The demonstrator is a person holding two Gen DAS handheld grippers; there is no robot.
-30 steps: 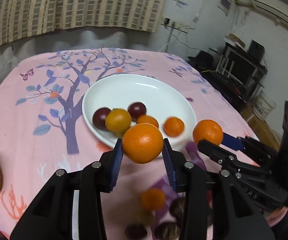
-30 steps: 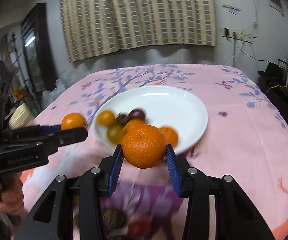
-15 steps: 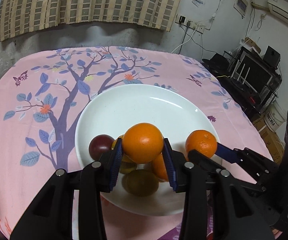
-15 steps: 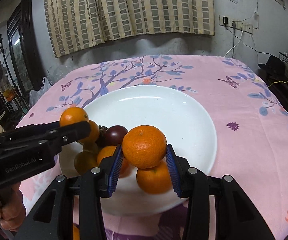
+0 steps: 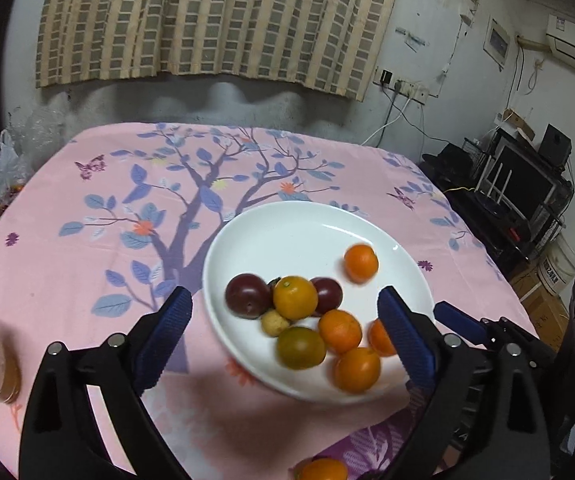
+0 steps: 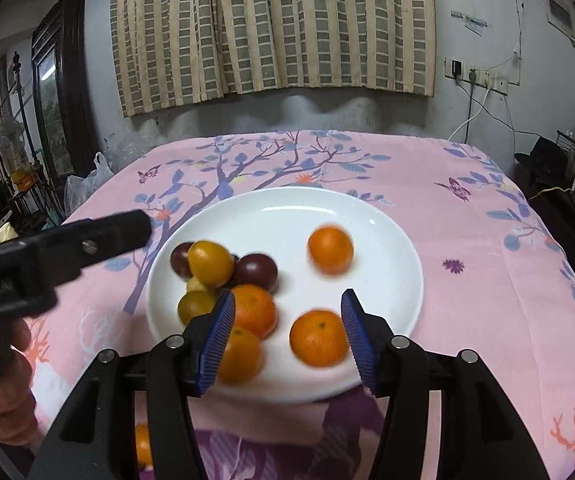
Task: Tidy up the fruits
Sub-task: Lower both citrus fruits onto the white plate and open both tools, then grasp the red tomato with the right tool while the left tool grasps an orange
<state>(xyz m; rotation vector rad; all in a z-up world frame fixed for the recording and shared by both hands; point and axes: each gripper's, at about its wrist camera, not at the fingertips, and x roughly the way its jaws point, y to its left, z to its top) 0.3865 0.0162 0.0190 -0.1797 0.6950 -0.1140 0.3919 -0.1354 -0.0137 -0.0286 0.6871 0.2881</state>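
Both grippers hover over a white plate [image 6: 387, 236] of fruit on a pink floral tablecloth [image 6: 467, 240]; the left gripper [image 5: 283, 320] has just sprung wide and empty; the right gripper [image 6: 287, 332], just opening, has freed a blurred orange [image 6: 318, 338], now between its spread fingers.

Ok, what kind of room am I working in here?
Most likely a lived-in home room, not a lab: a table under a pink tree-print tablecloth, a checked curtain on a worn wall, and a TV stand with electronics to the side.
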